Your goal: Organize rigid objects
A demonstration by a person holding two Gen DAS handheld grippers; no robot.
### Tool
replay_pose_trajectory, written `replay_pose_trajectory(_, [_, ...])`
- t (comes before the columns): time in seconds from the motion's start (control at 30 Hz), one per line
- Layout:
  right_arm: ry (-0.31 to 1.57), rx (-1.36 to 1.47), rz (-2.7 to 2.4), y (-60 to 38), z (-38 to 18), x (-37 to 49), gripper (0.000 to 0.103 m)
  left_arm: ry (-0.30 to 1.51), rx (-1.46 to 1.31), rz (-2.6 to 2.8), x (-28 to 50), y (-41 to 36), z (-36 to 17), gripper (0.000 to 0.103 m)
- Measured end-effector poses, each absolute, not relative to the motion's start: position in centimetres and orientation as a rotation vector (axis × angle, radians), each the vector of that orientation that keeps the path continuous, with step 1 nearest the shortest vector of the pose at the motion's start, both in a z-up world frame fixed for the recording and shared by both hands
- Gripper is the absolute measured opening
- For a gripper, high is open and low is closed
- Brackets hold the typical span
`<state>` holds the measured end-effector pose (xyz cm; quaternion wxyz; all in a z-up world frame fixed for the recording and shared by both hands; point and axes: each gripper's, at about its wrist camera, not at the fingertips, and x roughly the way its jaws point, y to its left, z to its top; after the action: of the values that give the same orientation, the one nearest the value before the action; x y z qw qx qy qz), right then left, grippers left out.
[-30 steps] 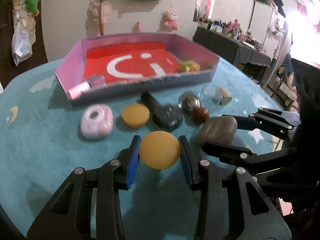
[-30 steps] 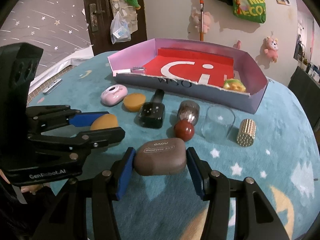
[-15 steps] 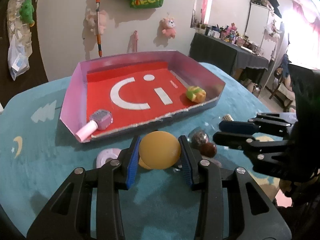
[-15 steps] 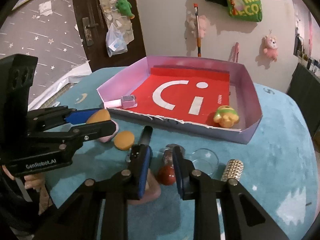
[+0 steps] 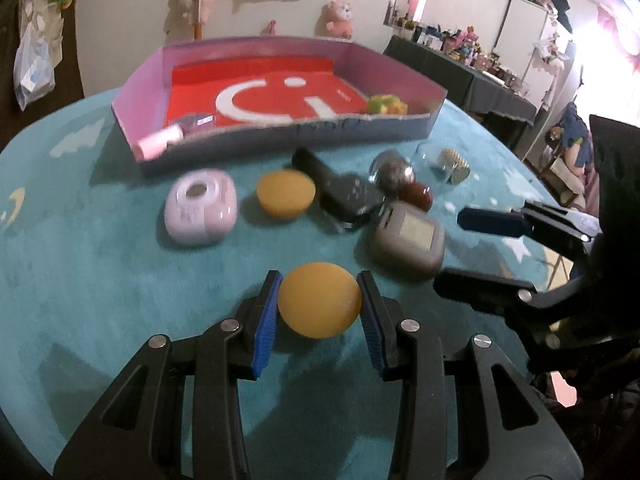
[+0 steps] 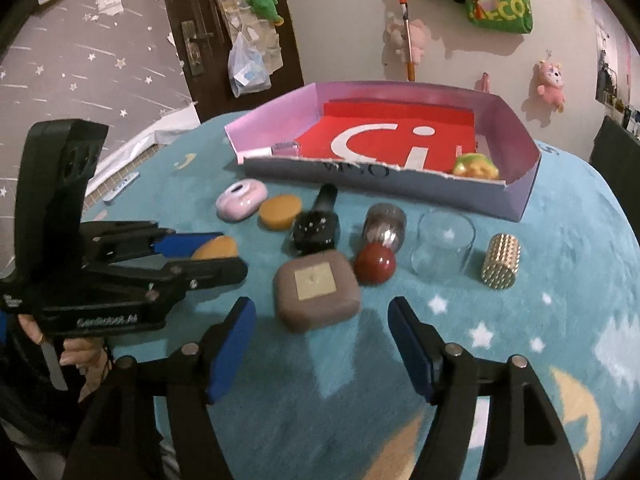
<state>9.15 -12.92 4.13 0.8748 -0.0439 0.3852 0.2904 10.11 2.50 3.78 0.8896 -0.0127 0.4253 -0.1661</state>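
My left gripper (image 5: 319,306) is shut on a round yellow disc (image 5: 319,305), held low over the teal table; it also shows in the right wrist view (image 6: 212,248). My right gripper (image 6: 320,336) is open and empty, just behind a brown compact case (image 6: 316,294) lying on the table, also seen in the left wrist view (image 5: 408,240). The pink box with a red floor (image 6: 384,190) stands at the back, holding a yellow-green toy (image 6: 476,166) and a pink tube (image 6: 276,148).
In a row before the box lie a pink case (image 6: 240,200), a second yellow disc (image 6: 280,212), a black device (image 6: 316,228), a silvery jar (image 6: 384,226), a dark red ball (image 6: 374,266), a clear glass (image 6: 444,248) and a gold studded cylinder (image 6: 500,262).
My right gripper has opened and let go of the brown case, which now lies flipped on the table. My left gripper, still holding the yellow disc, has lowered back toward the table.
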Motion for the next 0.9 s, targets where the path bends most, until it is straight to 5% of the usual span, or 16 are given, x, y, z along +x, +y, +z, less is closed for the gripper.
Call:
replay_pose_trajectory(0.13, [0.804,-0.132,0.56,-12.3,3.7,9.5,0.072,0.876,-0.031,-0.341,9.8,2.5,3.7,0.036])
replay_pose_trajectory(0.27, [0.824,-0.134,0.534,-11.8,3.4,10.4,0.072,0.874,-0.032,-0.359,9.7,2.3,3.6,0.047])
replay_pose_trajectory(0.5, [0.851,-0.136,0.543,-11.2,2.9,10.7,0.065,0.872,-0.025,-0.36,9.7,2.2,3.8,0.048])
replay_pose_trajectory(0.57, [0.849,-0.14,0.552,-11.0,2.9,10.6,0.056,0.869,-0.018,-0.358,9.6,2.2,3.8,0.048])
replay_pose_trajectory(0.9, [0.832,-0.146,0.568,-11.2,3.0,9.3,0.055,0.856,-0.011,-0.36,9.5,2.5,3.6,0.048])
